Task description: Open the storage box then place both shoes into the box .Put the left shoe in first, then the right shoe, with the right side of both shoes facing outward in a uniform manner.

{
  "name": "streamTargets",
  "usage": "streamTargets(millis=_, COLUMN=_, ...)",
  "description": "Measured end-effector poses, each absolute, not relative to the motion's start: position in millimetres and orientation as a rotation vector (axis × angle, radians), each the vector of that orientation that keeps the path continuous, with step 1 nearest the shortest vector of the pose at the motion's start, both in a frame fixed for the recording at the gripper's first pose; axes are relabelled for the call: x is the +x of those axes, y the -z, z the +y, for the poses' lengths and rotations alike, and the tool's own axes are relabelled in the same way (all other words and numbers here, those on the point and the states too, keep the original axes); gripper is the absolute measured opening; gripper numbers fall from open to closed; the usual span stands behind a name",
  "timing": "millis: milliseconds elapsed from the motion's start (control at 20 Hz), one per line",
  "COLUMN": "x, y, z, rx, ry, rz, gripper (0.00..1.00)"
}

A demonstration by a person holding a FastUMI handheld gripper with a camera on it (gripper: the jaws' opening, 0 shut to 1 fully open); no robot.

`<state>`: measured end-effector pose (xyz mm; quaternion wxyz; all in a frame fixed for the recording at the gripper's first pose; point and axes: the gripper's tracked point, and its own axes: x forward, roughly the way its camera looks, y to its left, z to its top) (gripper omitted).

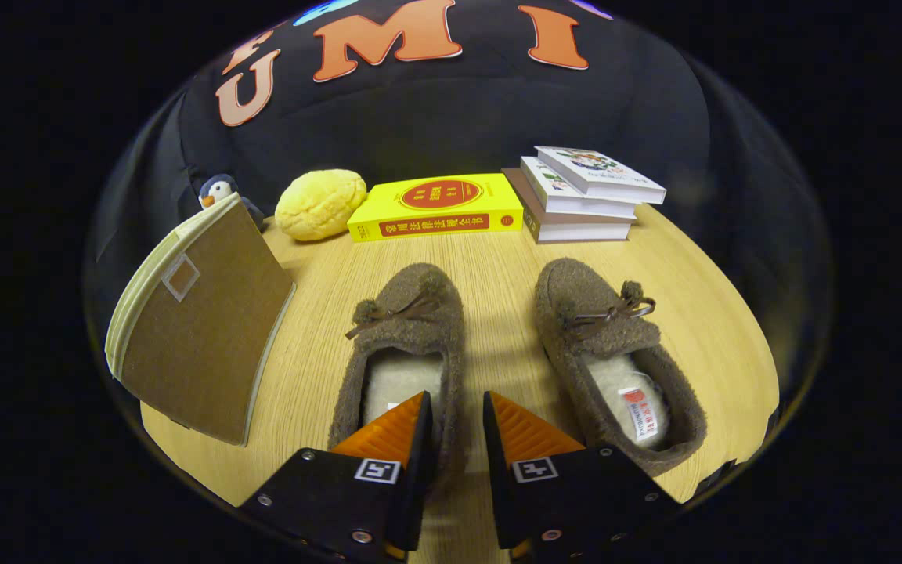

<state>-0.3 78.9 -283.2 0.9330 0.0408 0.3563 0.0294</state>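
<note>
While your gripper [456, 407] hangs low over the wooden table [498, 266], its two fingers straddle the right-hand wall of the left slipper [404, 345]: one finger sits over the fleece lining inside the opening, the other outside the wall. You cannot tell from here whether both fingers press on that wall, though only a narrow gap remains between them. Both brown fuzzy slippers lie with toes pointing to 12 o'clock, each with a small bow on top. Your right slipper [615, 352] lies at about 2 o'clock from the fingertips, apart from its mate, a label visible on its insole. At 10 o'clock you have the brown fabric storage box [200, 321], its flap [182, 276] shut. Beyond the slippers, along the back, sit a penguin toy [220, 192] at 11 o'clock, a yellow bun-shaped plush [320, 204], a thick yellow book [435, 207] at 12, and a stack of three books [584, 196] at 1 o'clock.
</note>
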Motion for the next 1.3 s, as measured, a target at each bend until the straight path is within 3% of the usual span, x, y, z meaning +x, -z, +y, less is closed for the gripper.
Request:
streamTargets(millis=200, x=3.5, y=284.2, z=76.1, rx=0.102, ry=-0.011, rz=0.748, gripper=0.08)
streamTargets(millis=300, x=6.9, y=275.4, z=76.4, rx=0.104, ry=0.0, rz=0.73, gripper=0.03)
streamTargets(millis=850, x=7.0, y=178.4, z=85.5, rx=0.116, ry=0.069, rz=0.582, gripper=0.01)
streamTargets(millis=1300, x=4.4, y=77.9, z=164.7, rx=0.119, ry=0.013, rz=0.436, gripper=0.01)
